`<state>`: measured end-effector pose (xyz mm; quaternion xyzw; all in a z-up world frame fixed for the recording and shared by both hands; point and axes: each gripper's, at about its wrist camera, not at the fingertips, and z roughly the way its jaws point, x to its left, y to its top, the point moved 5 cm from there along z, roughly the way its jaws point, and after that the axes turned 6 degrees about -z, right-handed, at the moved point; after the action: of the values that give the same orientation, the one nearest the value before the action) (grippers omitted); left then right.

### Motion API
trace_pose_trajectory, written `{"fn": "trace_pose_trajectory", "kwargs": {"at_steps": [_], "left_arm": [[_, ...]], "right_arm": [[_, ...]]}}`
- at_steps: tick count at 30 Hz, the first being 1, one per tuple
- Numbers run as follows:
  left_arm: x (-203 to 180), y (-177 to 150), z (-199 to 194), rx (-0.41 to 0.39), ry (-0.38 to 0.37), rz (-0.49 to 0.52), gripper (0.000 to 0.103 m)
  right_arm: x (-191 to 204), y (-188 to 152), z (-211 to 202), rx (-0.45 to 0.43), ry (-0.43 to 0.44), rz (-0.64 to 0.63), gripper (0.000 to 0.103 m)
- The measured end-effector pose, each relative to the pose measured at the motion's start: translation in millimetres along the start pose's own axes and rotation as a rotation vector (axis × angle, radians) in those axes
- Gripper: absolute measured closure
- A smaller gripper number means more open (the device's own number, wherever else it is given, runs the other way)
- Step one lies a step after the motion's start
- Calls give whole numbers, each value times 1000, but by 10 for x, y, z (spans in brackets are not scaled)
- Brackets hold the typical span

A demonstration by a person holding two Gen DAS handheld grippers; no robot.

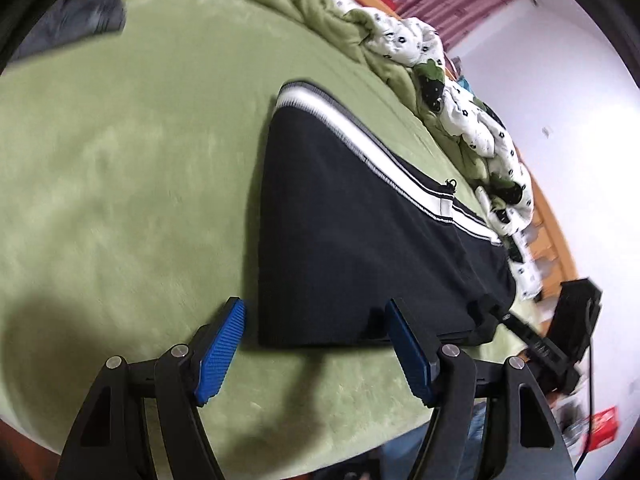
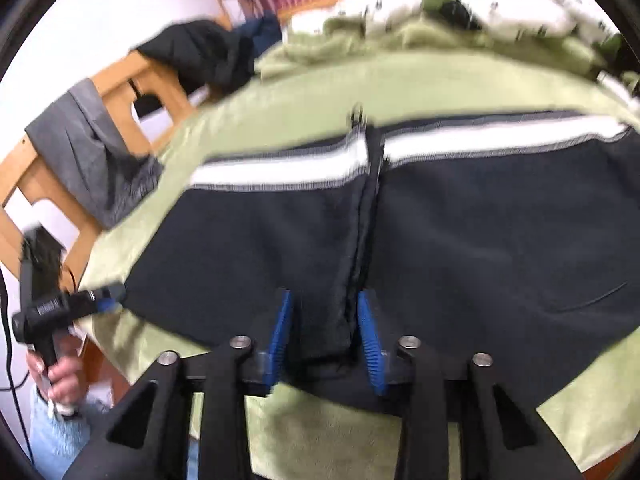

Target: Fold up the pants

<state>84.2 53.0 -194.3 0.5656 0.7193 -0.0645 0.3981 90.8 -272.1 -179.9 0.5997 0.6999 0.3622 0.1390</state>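
Dark navy pants (image 1: 352,240) with a white side stripe lie flat on a green blanket (image 1: 120,180). My left gripper (image 1: 316,312) is open, its blue pads straddling the pants' near corner just above the fabric. In the right wrist view the pants (image 2: 480,232) spread wide, with a fold seam running down the middle. My right gripper (image 2: 324,320) is open, its blue fingers (image 2: 280,332) either side of that seam at the near edge. The right gripper also shows in the left wrist view (image 1: 560,340) at the pants' far right end.
A crumpled green and white patterned duvet (image 1: 460,92) lies along the far side of the bed. A wooden bed frame (image 2: 132,92) with dark clothes (image 2: 200,56) and a grey garment (image 2: 96,152) draped on it stands at left. White wall behind.
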Motion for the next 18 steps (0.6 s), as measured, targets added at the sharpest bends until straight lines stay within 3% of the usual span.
{"fn": "trace_pose_trajectory", "kwargs": {"at_steps": [4,8,11,15,18], "left_arm": [[15,-13,117,-31,38,-21,40],[15,-1,125,-53,88,-36,70],[-85,1,68,-96,163,2,84],[-481,13,-21,-202,345,134,89],[-896,63,-109,-272,367,228,90]], "right_arm": [[-30,-170,341,123,-66,-81,64],[-69,-177,181,98,-44,-114,61],[-208,-89,-70,51,-58,-93,51],[-509,46,-361,-8,-168,-121,49],[-912,81,-525,-31,-257,-124,49]]}}
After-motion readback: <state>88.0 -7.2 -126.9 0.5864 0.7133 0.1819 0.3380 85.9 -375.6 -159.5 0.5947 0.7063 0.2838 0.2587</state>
